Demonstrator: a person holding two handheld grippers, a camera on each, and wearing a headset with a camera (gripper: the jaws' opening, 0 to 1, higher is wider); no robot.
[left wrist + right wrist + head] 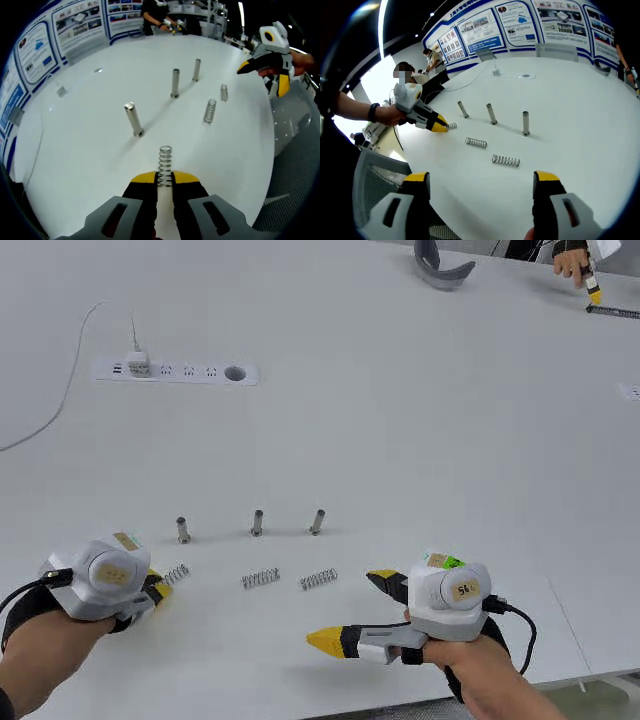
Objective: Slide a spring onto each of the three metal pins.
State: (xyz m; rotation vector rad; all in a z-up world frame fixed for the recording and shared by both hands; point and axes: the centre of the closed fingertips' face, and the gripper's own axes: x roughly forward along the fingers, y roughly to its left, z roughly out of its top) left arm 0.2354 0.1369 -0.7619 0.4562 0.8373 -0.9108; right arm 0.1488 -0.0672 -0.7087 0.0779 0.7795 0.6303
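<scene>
Right gripper (pixel 482 181): rose from the bottom edge, yellow-tipped jaws spread wide, nothing between them
Table (pixel 580 115): white, bare across the right side
Pins (pixel 491 114): three, stood upright in a row, apart from one another
Middle spring (pixel 476 143): lay flat just in front of the pins, touched nothing
Near spring (pixel 506 160): lay flat beside it, closer to the open jaws
Left gripper (pixel 440 128): sat at the view's left in a hand (pixel 390 114), yellow tips pressed together on the held spring (pixel 452 125)
Held spring: lay near the end pin, apart from it
Chair (pixel 375 185): grey mesh, lower left by the table edge
Posters (pixel 520 20): blue and white, along the far wall
</scene>
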